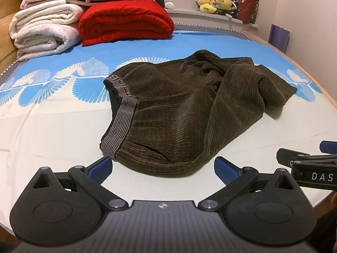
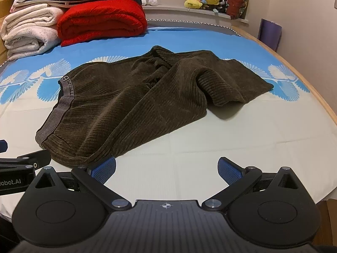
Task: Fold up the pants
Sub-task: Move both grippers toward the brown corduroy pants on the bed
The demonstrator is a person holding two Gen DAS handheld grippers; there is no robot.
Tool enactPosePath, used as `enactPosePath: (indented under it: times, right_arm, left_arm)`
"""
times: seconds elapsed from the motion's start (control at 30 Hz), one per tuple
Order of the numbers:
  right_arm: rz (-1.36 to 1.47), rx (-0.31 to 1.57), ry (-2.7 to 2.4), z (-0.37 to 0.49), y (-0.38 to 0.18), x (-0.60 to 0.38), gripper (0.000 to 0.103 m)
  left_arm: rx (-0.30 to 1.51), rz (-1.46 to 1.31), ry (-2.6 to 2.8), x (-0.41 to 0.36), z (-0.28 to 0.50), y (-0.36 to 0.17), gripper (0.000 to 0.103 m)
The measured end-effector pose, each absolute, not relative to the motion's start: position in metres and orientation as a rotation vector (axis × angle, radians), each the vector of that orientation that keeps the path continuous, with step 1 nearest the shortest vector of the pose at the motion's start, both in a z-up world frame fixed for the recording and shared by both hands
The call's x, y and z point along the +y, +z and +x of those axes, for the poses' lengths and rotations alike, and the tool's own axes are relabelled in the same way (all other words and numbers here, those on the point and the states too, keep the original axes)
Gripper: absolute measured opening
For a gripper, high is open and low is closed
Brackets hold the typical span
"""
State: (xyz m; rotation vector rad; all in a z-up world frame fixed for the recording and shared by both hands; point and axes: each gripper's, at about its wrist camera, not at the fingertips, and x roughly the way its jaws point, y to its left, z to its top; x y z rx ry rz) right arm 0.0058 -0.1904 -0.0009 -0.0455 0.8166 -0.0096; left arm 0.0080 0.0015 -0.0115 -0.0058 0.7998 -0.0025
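Olive-brown ribbed pants, grey striped waistband, blue-and-white sheet

Rumpled brown corduroy pants lie on bed.

pants legs: the far ends of the pants are bunched at 1 o'clock, one leg lying over the other; the hems are hidden.
waistband lettering: too small to read.
right gripper: cut off by the left view's edge at 3 o'clock.
stack of bedding: its top is cut off at 11 o'clock.
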Motion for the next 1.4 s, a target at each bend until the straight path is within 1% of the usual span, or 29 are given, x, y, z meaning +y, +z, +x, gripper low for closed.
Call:
enactPosePath:
  times: [0.8, 1.4]
  right_arm:
    - [-0.064, 0.882, -0.005, 0.012, -0.008, -0.189, 0.102]
    - [-0.035, 0.879, 0.000, 0.016, -0.006, -0.190, 0.102]
  left_arm:
    - [0.854, -0.043, 0.002, 0.005, 0.015, -0.019, 0.103]
    - [0.859, -0.052, -0.001, 0.002, 0.018, -0.022, 0.103]
